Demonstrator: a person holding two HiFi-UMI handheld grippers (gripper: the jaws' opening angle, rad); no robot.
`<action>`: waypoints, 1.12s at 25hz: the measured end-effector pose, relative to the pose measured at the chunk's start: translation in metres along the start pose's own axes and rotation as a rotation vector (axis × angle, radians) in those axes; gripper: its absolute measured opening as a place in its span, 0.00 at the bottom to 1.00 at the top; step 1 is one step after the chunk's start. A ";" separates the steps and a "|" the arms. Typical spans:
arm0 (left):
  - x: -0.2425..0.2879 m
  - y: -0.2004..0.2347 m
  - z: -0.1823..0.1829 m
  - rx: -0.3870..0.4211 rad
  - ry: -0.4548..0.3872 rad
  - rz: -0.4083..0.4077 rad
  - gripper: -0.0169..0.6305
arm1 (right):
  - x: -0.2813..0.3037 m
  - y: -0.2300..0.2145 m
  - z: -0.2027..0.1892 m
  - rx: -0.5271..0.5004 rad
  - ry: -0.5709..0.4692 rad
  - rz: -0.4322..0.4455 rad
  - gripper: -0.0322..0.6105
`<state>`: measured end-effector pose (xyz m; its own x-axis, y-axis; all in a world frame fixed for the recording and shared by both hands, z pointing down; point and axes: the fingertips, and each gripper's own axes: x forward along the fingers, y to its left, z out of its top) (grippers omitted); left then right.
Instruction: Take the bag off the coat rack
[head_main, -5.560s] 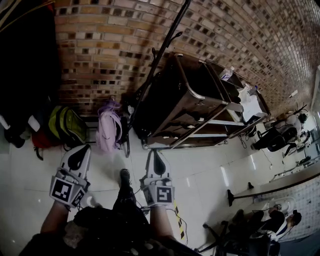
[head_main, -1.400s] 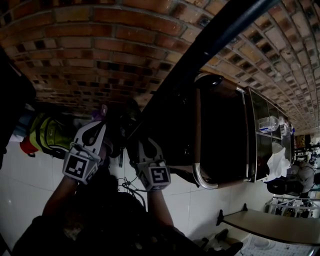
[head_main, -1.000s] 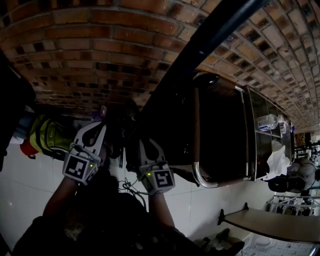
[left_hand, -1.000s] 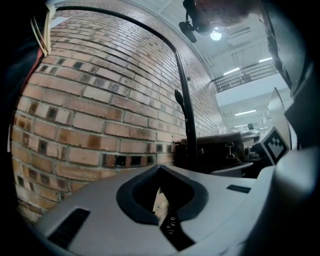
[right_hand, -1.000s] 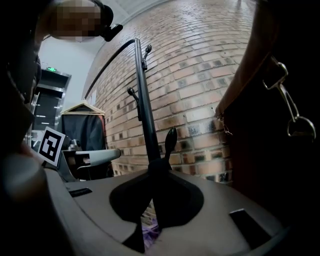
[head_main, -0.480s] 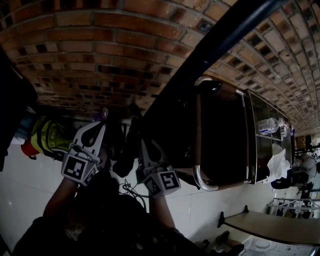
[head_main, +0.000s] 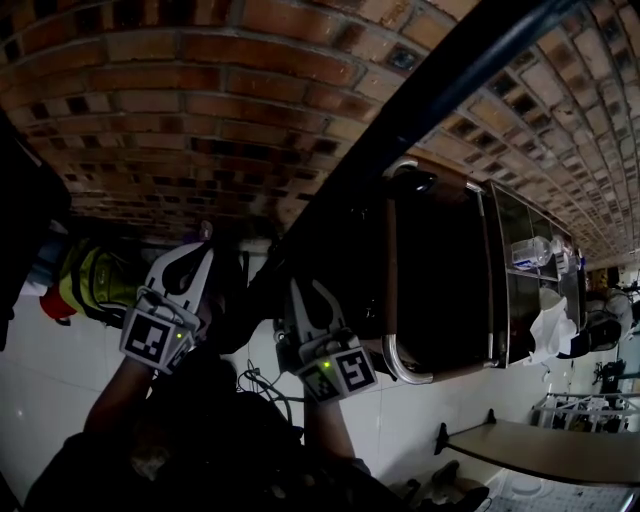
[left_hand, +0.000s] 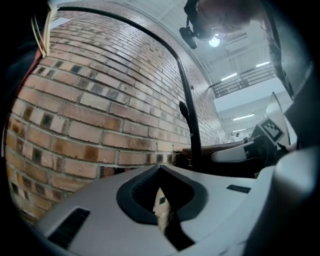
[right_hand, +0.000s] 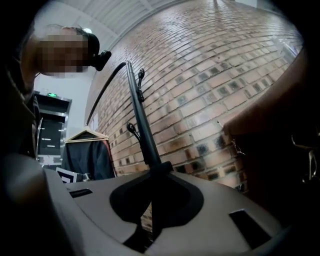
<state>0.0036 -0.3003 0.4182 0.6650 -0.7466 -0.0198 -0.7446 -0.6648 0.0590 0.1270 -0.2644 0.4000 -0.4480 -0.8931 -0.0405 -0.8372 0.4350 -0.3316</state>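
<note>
Lilac and mostly lost in shadow, the bag (head_main: 206, 233) shows just beyond the left tool (head_main: 193, 258), which is clenched empty like the right tool (head_main: 297, 288) beside the coat rack (head_main: 400, 110) pole.

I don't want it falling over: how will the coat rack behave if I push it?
The rack is one tall, thin pole with small hooks, so pushed high up it probably tips easily. It looks like dark metal, so likely stiff, not floppy. Its base is out of view, so its weight is uncertain.
</note>
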 end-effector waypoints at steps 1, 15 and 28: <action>0.001 0.000 0.001 -0.001 -0.001 -0.002 0.05 | 0.000 0.001 0.005 0.002 -0.009 0.002 0.10; 0.005 -0.007 0.020 -0.006 -0.032 -0.038 0.05 | -0.023 -0.004 0.112 -0.102 -0.219 -0.038 0.10; -0.023 -0.032 0.049 0.033 -0.069 -0.070 0.05 | -0.086 0.016 0.116 -0.109 -0.218 -0.087 0.10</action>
<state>0.0090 -0.2629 0.3680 0.7110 -0.6973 -0.0914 -0.6985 -0.7152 0.0226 0.1885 -0.1944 0.2894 -0.3041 -0.9263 -0.2226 -0.9039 0.3544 -0.2395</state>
